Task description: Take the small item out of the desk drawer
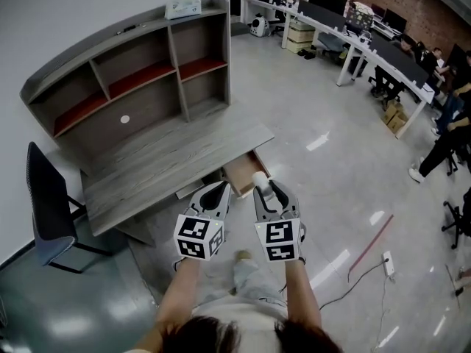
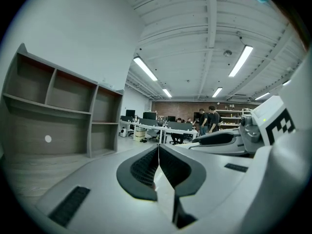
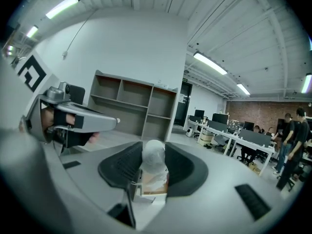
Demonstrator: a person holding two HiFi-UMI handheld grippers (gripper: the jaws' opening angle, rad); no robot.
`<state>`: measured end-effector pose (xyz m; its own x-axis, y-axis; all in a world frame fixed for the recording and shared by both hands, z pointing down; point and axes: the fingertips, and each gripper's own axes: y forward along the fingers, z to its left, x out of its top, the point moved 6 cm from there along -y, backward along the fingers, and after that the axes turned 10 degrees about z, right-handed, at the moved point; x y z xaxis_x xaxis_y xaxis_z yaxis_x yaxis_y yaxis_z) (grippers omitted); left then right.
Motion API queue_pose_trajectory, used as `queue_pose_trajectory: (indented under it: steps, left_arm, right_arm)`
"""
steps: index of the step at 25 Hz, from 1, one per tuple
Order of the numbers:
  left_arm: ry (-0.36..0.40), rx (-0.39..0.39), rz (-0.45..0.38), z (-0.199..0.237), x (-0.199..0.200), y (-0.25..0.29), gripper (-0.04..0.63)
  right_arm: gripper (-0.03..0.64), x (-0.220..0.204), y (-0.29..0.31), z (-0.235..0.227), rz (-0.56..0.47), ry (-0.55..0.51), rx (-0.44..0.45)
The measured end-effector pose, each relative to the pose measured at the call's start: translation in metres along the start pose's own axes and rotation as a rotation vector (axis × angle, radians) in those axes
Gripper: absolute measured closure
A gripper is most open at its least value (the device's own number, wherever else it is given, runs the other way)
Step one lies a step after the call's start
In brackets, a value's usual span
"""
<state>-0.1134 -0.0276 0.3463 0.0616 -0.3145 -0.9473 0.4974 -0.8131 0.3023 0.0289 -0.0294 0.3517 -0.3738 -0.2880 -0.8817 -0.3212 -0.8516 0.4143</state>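
Here, in the upper left of the head view, a grey desk [image 1: 169, 160] with shelves is seen. Below the middle, the left gripper [image 1: 215, 194] is held with its jaws pressed together and nothing between them. Just right of it, the drawer [image 1: 241, 173] stands open. At the drawer's lower right corner, the small white item [image 1: 260, 180] is pinched between the jaws of the right gripper [image 1: 265, 190].

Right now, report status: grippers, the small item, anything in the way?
Left gripper shut, empty. Right gripper shut on small white item, held above the open drawer. Nothing seen in the way.
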Motion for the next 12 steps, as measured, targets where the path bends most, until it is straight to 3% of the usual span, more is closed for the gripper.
queue_pose_trajectory:
  steps: [12]
  left_arm:
    - [-0.002,-0.022,-0.023,-0.033,0.001,-0.048,0.578]
  right_arm:
    - [0.457,0.001,-0.064,0.013,-0.074,0.042,-0.013]
